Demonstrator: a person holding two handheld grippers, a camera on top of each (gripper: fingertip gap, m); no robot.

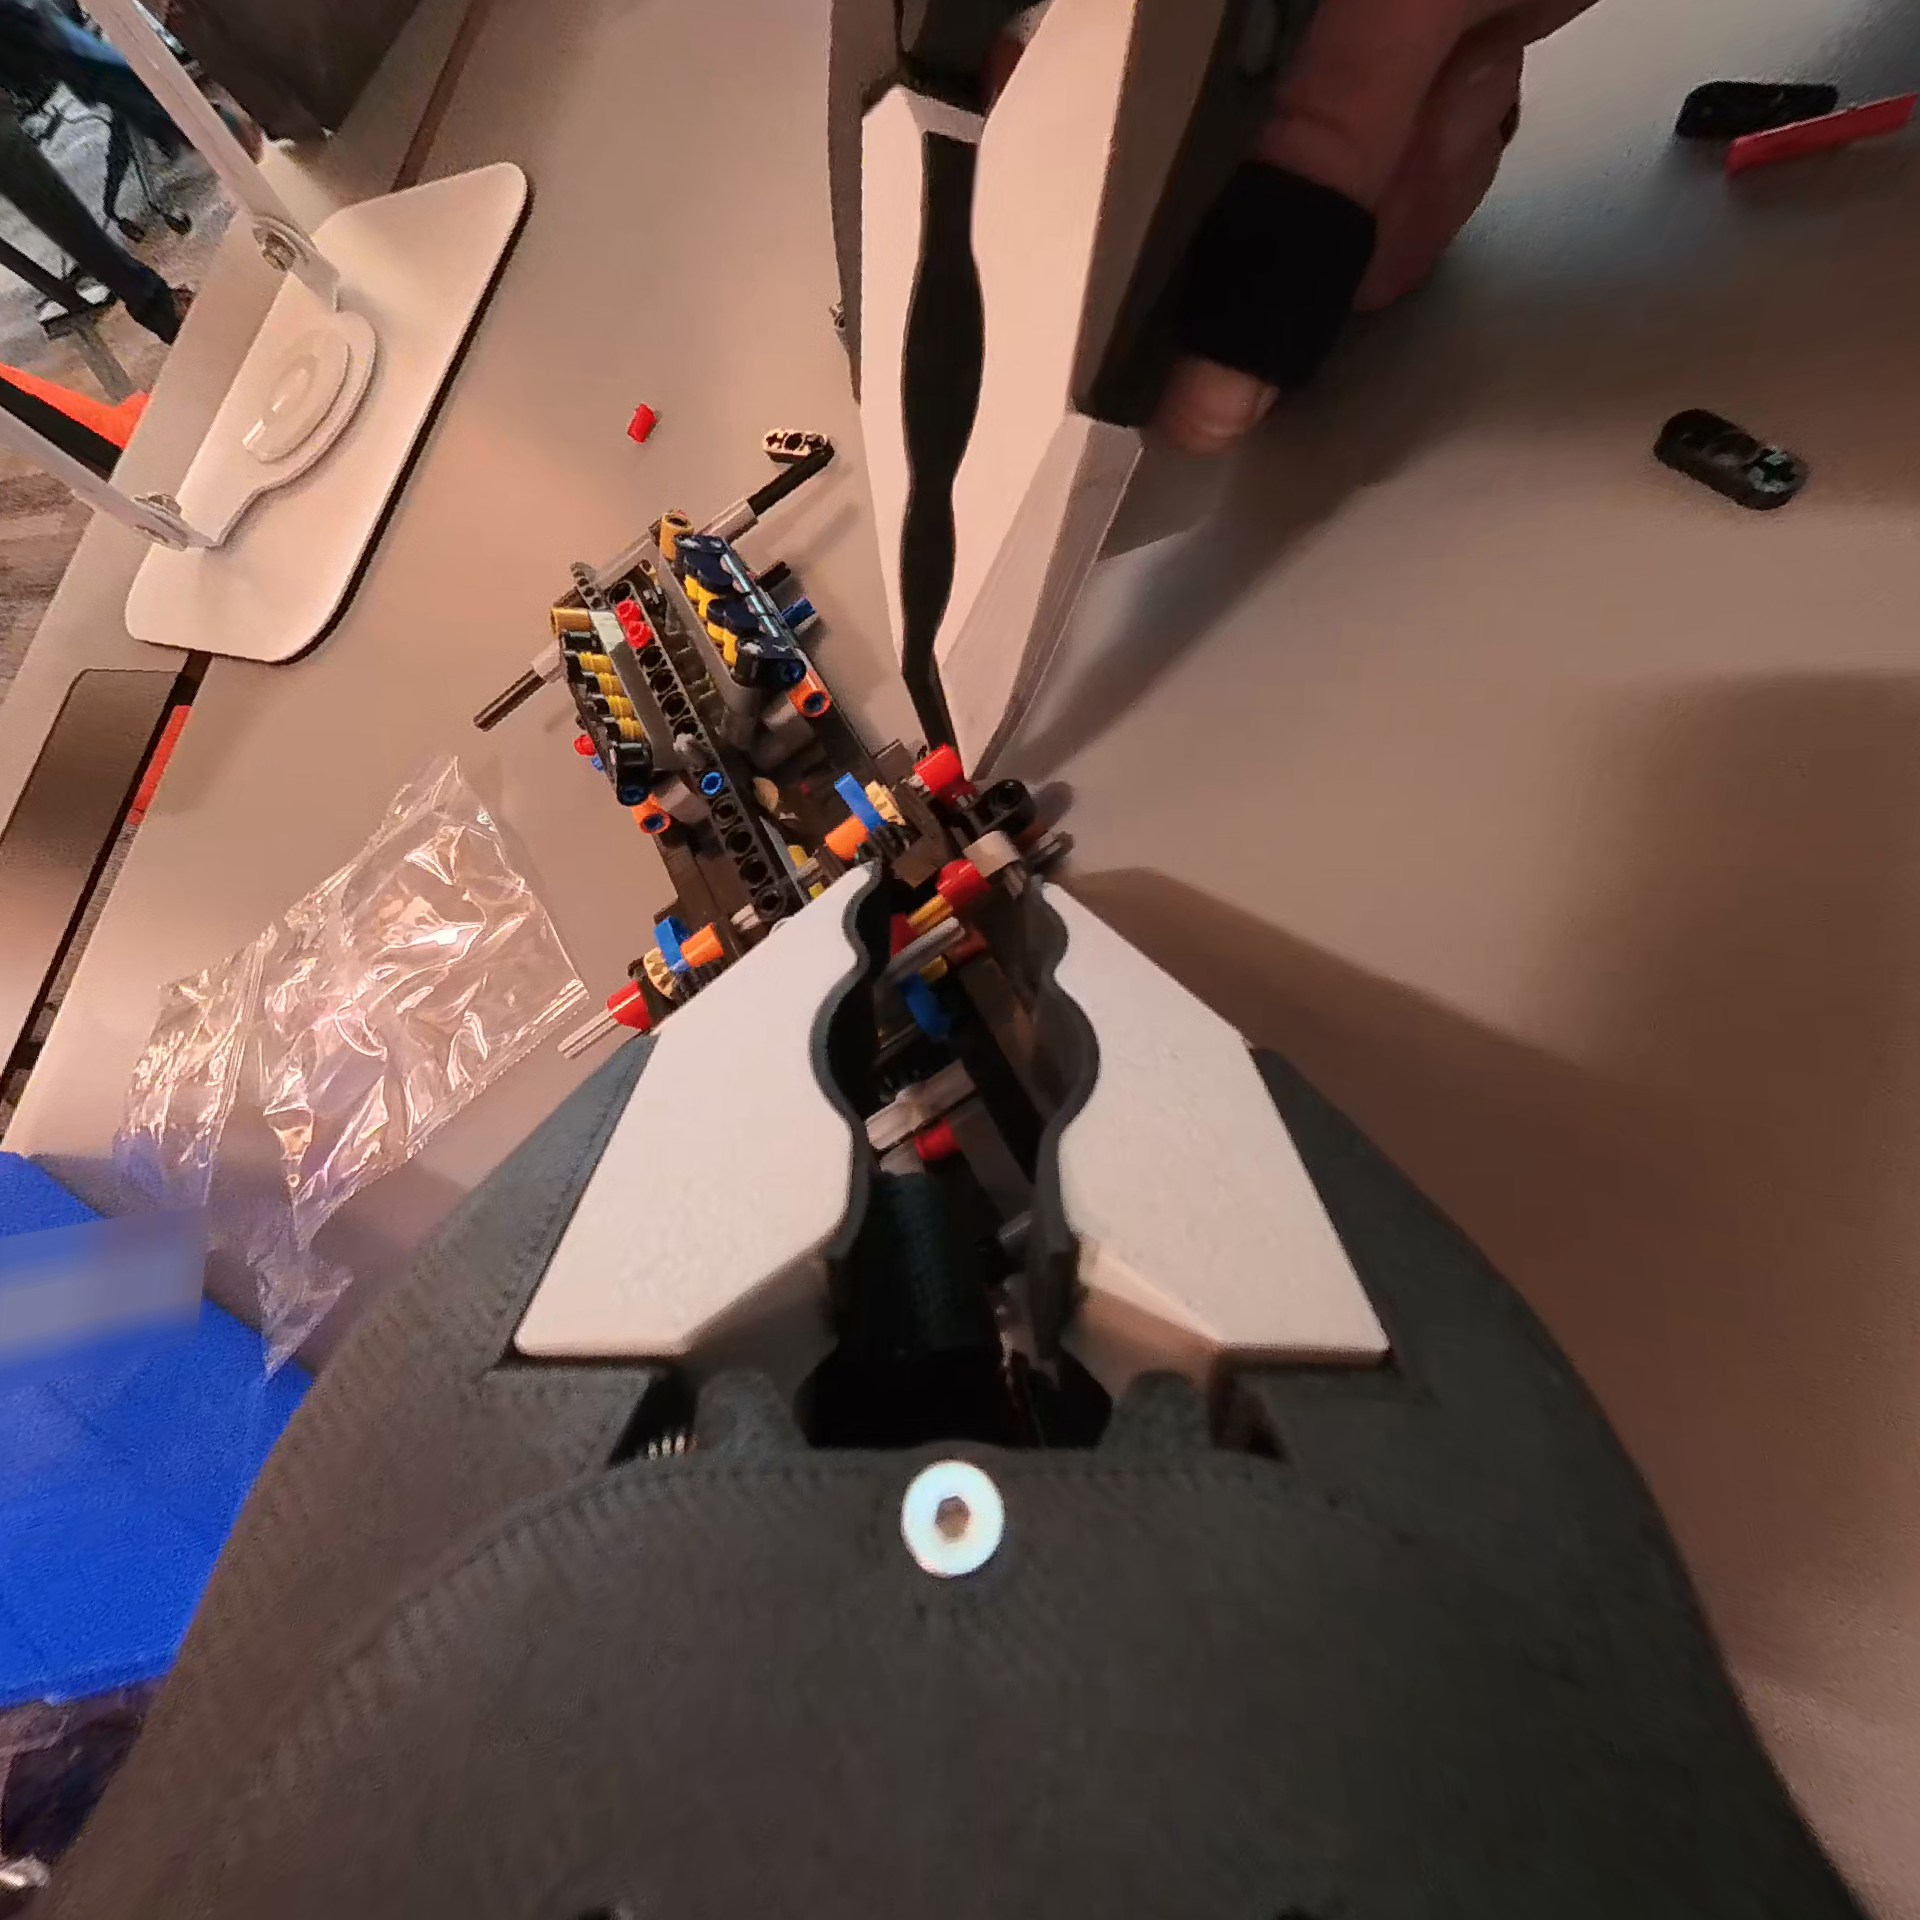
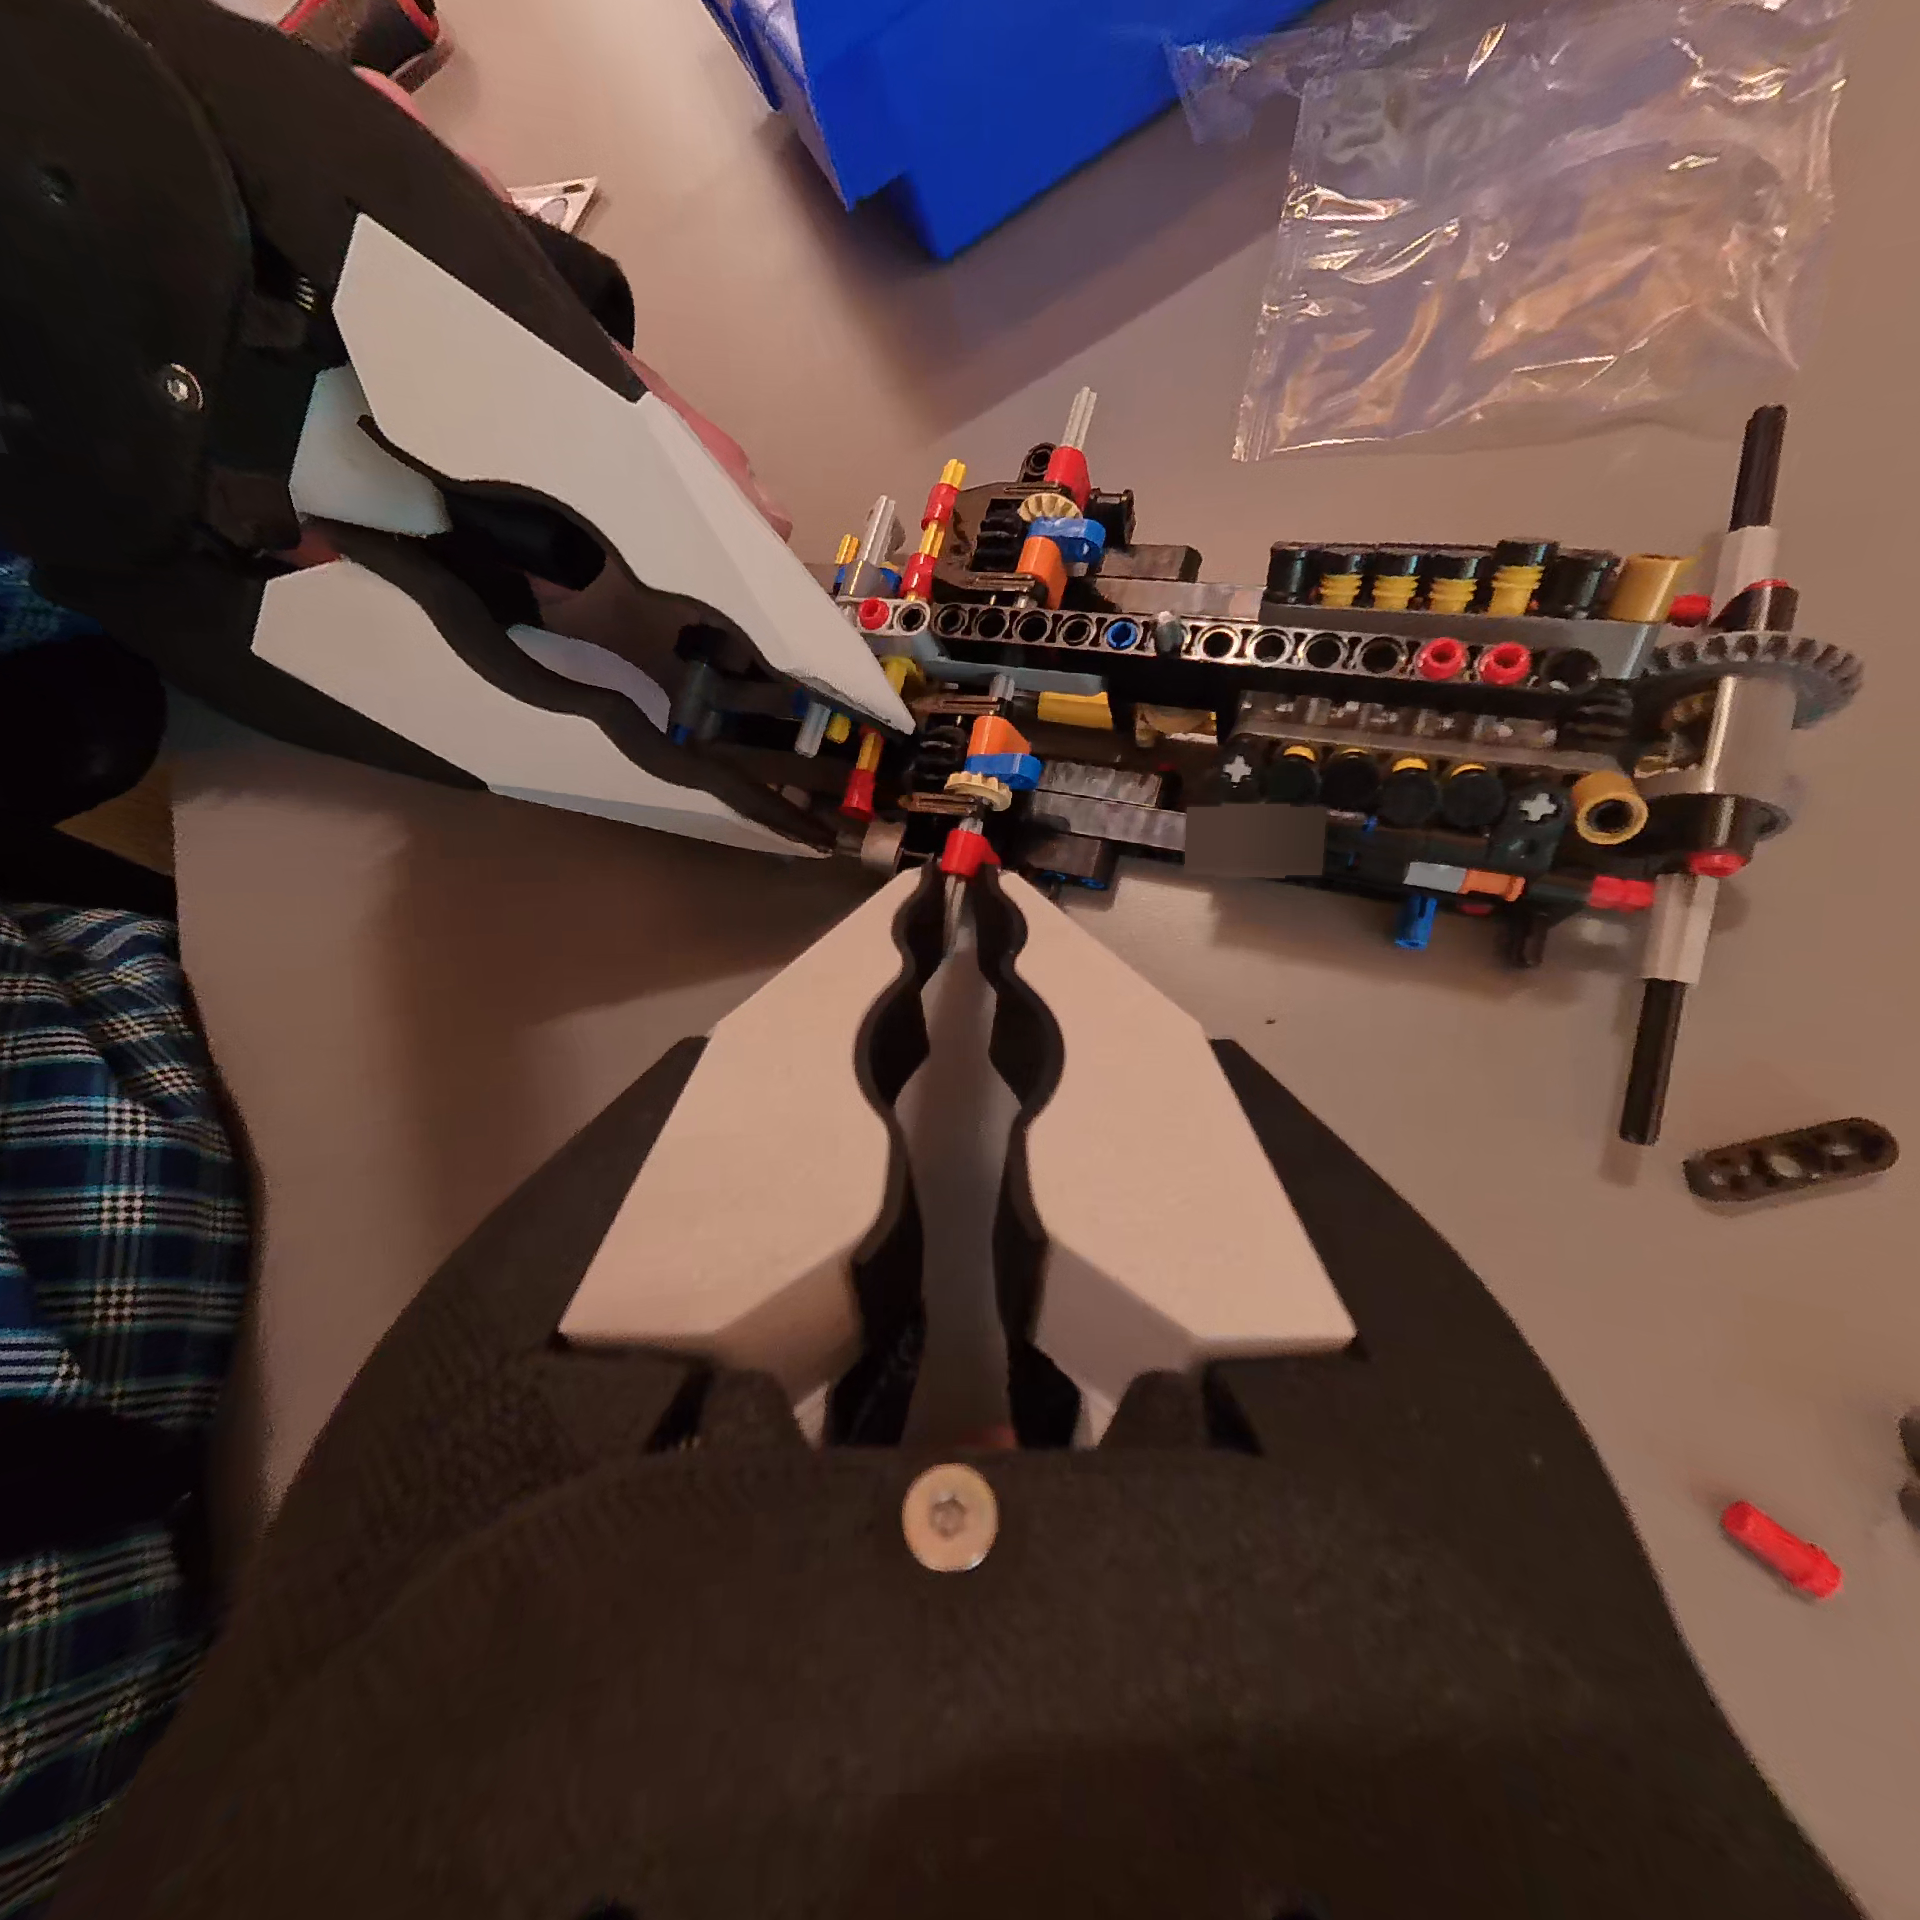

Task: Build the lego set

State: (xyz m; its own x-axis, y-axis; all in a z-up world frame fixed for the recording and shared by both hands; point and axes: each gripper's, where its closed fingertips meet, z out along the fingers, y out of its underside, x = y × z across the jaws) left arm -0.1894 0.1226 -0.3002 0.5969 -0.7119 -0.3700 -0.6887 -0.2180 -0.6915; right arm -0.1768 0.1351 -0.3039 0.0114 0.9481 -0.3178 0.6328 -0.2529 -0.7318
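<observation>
The long black Lego Technic model (image 1: 727,707), with yellow, red, blue and orange parts, lies on the grey table; it also shows in the right wrist view (image 2: 1299,649). My left gripper (image 1: 956,894) is shut on the model's near end, and the right wrist view shows it coming in from the left (image 2: 868,787). My right gripper (image 2: 958,883) is shut on a thin grey axle that carries a red bush (image 2: 966,850) and sticks out of the model's side by the left gripper. In the left wrist view the right gripper (image 1: 951,743) comes down from above.
A clear plastic bag (image 2: 1558,239) and a blue box (image 2: 987,104) lie beyond the model. A loose red pin (image 2: 1779,1562) and a black beam (image 2: 1787,1155) lie to the right. A monitor stand base (image 1: 332,395), a small red piece (image 1: 642,423) and a black part (image 1: 1730,473) also rest on the table. The tips of both grippers are at nearly the same place. The loose red pin (image 2: 1779,1562) is about 15 cm from both grippers' fingertips.
</observation>
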